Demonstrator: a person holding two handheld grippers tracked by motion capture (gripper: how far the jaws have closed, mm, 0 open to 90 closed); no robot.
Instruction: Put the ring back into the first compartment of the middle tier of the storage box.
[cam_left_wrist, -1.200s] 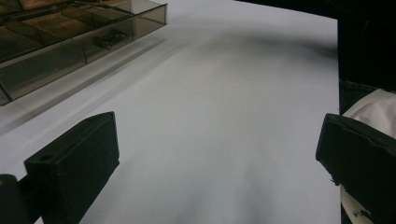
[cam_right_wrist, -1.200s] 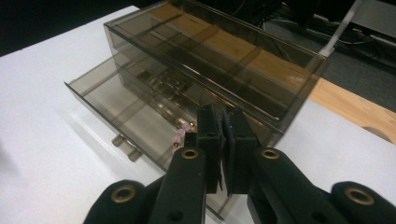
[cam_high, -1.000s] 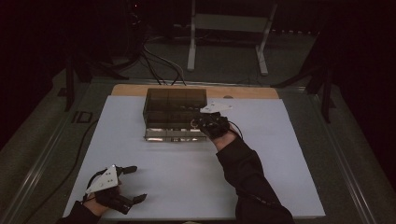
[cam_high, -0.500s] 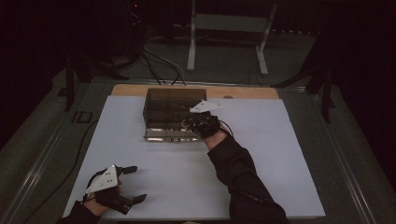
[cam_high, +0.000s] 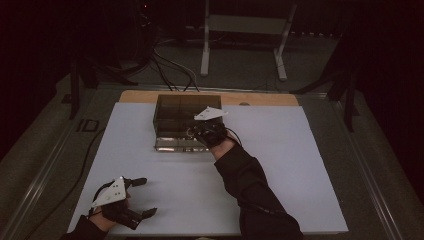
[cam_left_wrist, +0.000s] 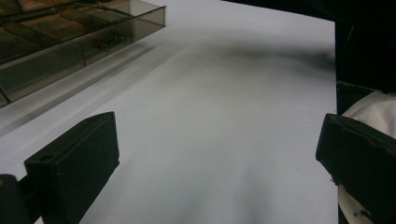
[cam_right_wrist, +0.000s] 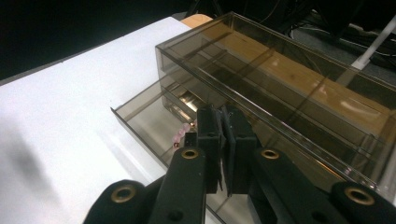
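smoky clear compartment box (cam_high: 181, 121) at the table's far middle, its lower drawer (cam_right_wrist: 154, 122) pulled open

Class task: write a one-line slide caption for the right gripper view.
Right gripper, fingers shut, poised over the open drawer of a smoky clear organiser box on a white table.

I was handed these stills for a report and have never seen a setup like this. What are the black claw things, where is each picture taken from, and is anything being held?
A person sits at a white table, holding a hand-operated two-jaw gripper in each hand. One picture looks down from above; the other two come from cameras riding on the grippers. The left gripper rests near the table's front edge, jaws wide open and empty. The right gripper is shut, its tips over the pulled-out drawer of a smoky clear plastic organiser box. Small pinkish beads lie in that drawer. Nothing visible is gripped.
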